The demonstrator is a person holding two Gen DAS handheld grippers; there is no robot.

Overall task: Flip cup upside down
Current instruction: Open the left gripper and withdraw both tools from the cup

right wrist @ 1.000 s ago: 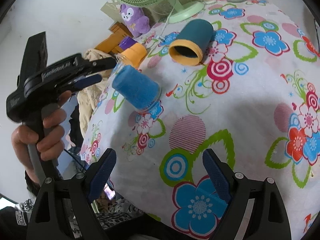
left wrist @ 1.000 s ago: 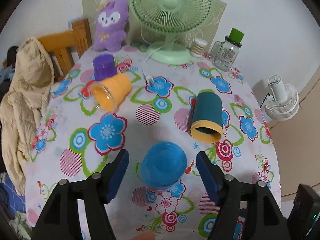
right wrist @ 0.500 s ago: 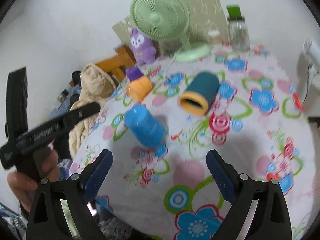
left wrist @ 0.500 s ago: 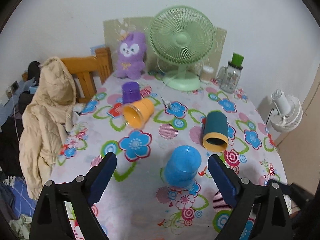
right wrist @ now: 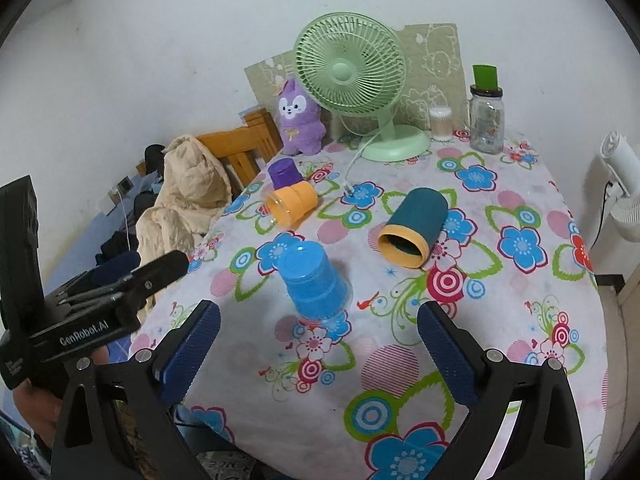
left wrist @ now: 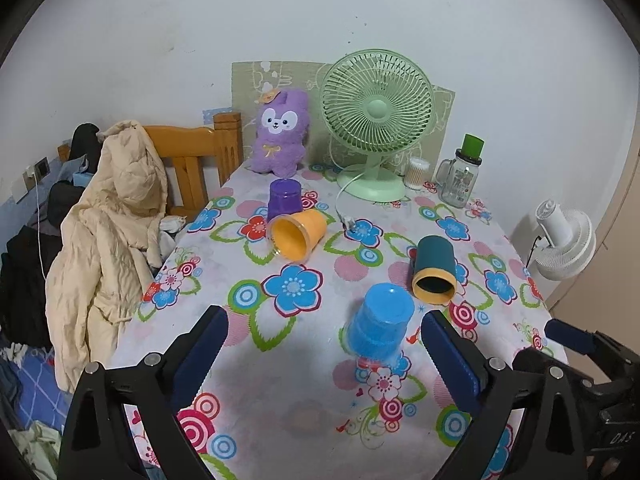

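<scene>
A blue cup stands upside down on the flowered tablecloth, near the front; it also shows in the right wrist view. A purple cup stands upside down farther back. An orange cup and a teal cup with a yellow rim lie on their sides. My left gripper is open and empty, pulled back above the table's front. My right gripper is open and empty, also short of the blue cup.
A green desk fan, a purple plush toy, a glass jar with a green lid and a cotton-swab jar stand at the back. A wooden chair with a beige coat is left; a white fan is right.
Both grippers have drawn back and up from the blue cup, which stays upside down on the cloth. The left gripper's jaws were close around the cup and now stand wide apart.
</scene>
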